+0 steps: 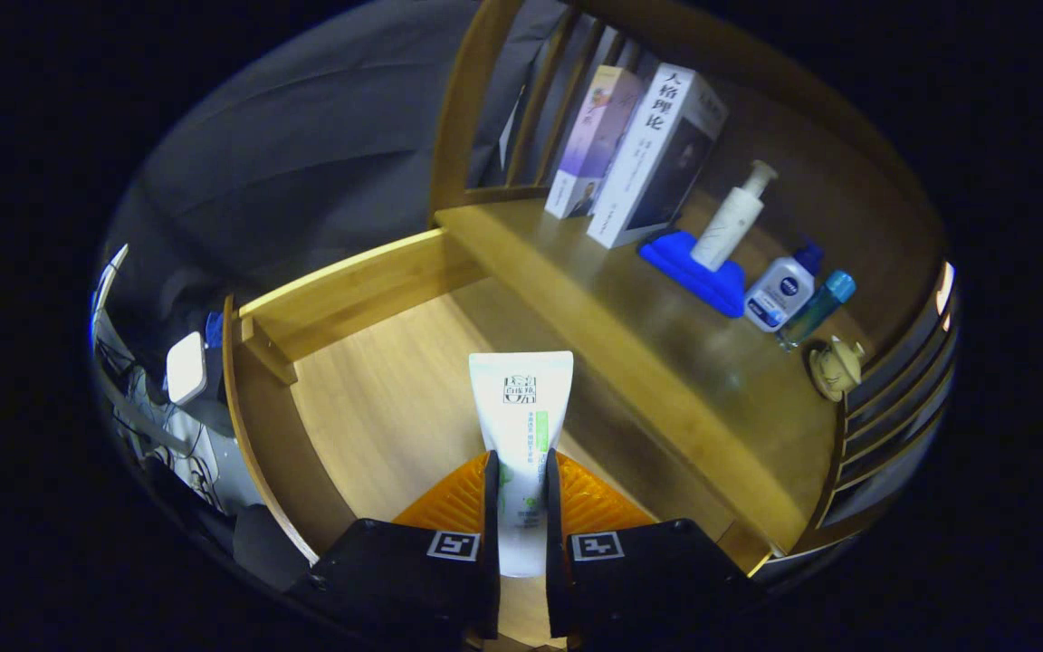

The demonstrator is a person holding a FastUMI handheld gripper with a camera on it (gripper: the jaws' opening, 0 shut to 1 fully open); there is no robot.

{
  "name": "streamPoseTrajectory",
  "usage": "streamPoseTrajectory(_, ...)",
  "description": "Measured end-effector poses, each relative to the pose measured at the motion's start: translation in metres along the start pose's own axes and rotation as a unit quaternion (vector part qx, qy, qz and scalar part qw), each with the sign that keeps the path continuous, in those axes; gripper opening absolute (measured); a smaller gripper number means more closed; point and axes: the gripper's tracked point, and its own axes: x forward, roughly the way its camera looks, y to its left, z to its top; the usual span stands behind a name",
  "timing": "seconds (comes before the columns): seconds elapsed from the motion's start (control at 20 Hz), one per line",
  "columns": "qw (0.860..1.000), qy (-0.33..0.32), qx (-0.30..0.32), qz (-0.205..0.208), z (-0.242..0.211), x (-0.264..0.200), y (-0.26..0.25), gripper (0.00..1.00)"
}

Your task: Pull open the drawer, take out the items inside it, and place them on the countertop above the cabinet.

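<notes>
Hand-held gripper (521, 475) was clamped on a white tube (521, 426), both fingers pressing its sides w/ the tube standing up between them. Tube: flat, white, wider at the far crimped end, narrowing toward the fingers; dark square logo near the top, green print and a green leaf-like mark lower down. It sat over the open drawer (377, 398), a pale wood box w/ bare floor and raised walls; can't tell if the tube touched the drawer floor or was lifted off it.

Just right of the drawer ran the bench (666, 362), darker wood top of the cabinet. On it, well beyond the fingers: two upright books (639, 154) leaning together, a blue cloth (693, 272) w/ a white pump bottle (734, 217) on it, then a small white-and-blue bottle (782, 290), a clear teal bottle (816, 308) beside it, and a small cream lidded pot (836, 367) nearest the slatted side rail (902, 389).
</notes>
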Motion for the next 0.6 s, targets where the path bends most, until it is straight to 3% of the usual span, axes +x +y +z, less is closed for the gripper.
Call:
streamPoseTrajectory(0.3,0.996,-0.040,0.065,-0.034,0.033,-0.002,-0.036,0.23)
streamPoseTrajectory(0.6,0.985,-0.075,0.130,-0.090,0.071,0.013,-0.087,0.23)
